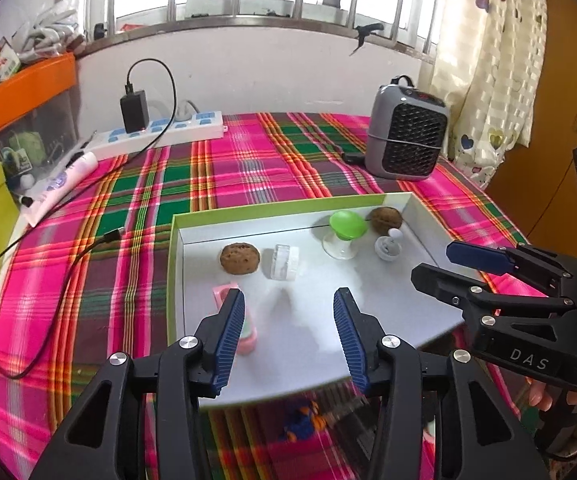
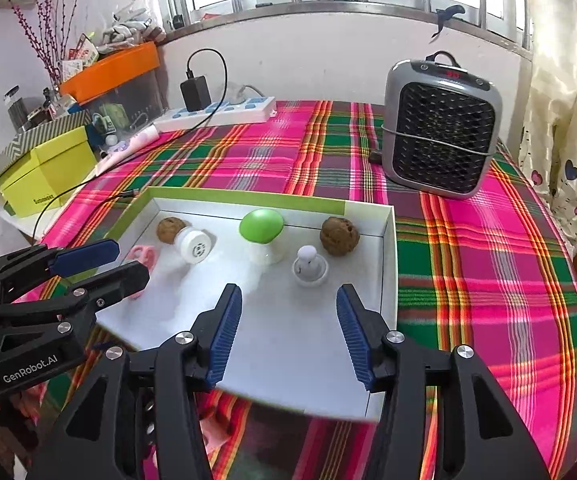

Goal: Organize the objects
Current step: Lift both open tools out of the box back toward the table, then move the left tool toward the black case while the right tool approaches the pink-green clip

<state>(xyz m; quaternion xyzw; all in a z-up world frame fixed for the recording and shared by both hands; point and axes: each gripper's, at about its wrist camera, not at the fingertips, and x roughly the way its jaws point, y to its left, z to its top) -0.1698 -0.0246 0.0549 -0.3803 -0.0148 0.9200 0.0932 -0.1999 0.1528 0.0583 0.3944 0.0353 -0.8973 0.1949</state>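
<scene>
Both claws are spread and hold nothing. The left gripper [image 1: 288,336] and right gripper [image 2: 288,336] hover over the near end of the shallow white cardboard tray with green rim [image 1: 280,206]. Inside it lie:

- two brown walnuts [image 1: 239,258] [image 2: 339,236]
- a white cylindrical jar [image 2: 195,245]
- a green-capped mushroom toy [image 2: 261,232]
- a small white mortar [image 2: 309,266]
- a pink plastic piece [image 1: 247,330]

Judgement: collection appears nearly complete. One blurred blue-and-orange item [image 1: 302,420] lies on the plaid cloth outside the tray.
</scene>
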